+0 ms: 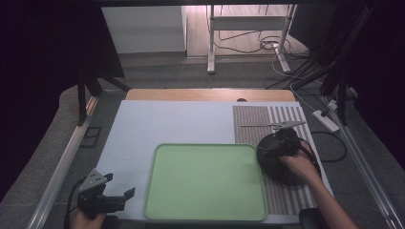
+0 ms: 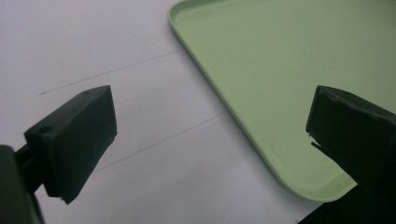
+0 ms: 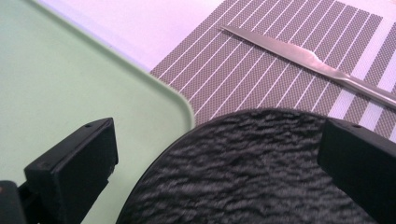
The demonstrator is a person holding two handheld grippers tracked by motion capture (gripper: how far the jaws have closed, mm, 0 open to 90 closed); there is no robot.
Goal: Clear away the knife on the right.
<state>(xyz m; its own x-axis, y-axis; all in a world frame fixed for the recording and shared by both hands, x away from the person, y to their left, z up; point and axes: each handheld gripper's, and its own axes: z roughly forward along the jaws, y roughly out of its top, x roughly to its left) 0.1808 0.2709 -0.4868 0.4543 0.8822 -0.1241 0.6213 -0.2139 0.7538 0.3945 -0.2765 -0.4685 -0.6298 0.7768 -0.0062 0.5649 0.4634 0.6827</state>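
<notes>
High view: looks forward and down over your whole table | left gripper view: close above the flat pale-green plastic tray [image 2: 289,70] corner | right gripper view: close, sharing that tray [image 3: 70,88] with both.

Left gripper [image 1: 114,196]: black body, grey three-cornered plate [image 1: 93,180] on top with small holes, black cable trailing. Blocky matte-black jaws, a small round hole near each tip. Right gripper [image 1: 282,140]: same black build. Right hand [image 1: 300,164] and forearm bare, no sleeve.
</notes>
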